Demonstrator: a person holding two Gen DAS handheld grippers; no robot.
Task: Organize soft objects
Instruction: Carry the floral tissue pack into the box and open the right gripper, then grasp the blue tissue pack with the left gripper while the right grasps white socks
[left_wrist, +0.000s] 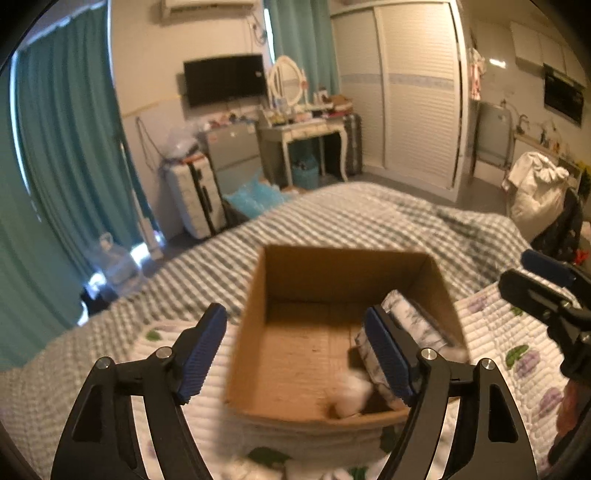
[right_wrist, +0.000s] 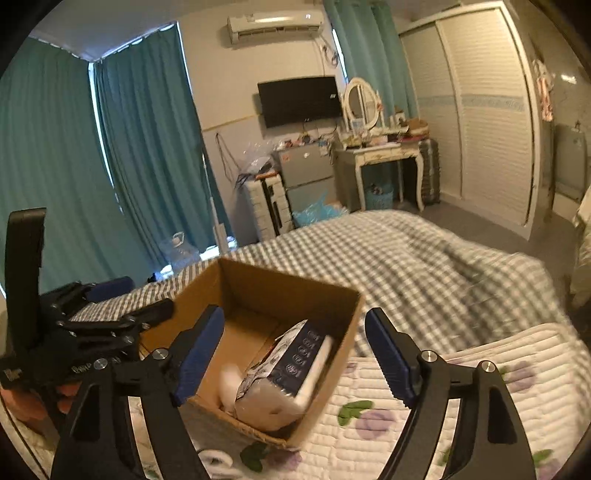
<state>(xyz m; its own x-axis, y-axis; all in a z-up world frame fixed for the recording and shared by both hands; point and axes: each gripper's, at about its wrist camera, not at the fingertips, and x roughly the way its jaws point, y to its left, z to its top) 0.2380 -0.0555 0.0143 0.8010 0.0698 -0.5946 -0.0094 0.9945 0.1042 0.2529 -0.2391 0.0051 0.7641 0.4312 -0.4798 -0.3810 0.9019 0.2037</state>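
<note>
An open cardboard box (left_wrist: 295, 373) stands on a white quilted mat on the bed; it also shows in the right wrist view (right_wrist: 255, 291). Inside lie a wrapped tissue pack (right_wrist: 284, 373) and a white fluffy item (left_wrist: 351, 395). The pack also shows in the left wrist view (left_wrist: 410, 325). My left gripper (left_wrist: 295, 350) is open and empty, hovering over the box's near side. My right gripper (right_wrist: 295, 354) is open and empty, above the box's right side. Each gripper shows at the edge of the other's view.
A grey-checked blanket (left_wrist: 369, 221) covers the bed beyond the box. The flowered quilted mat (right_wrist: 461, 376) lies under the box. White soft items (right_wrist: 218, 458) lie at the mat's near edge. Curtains, a suitcase (left_wrist: 195, 195) and a dressing table stand across the room.
</note>
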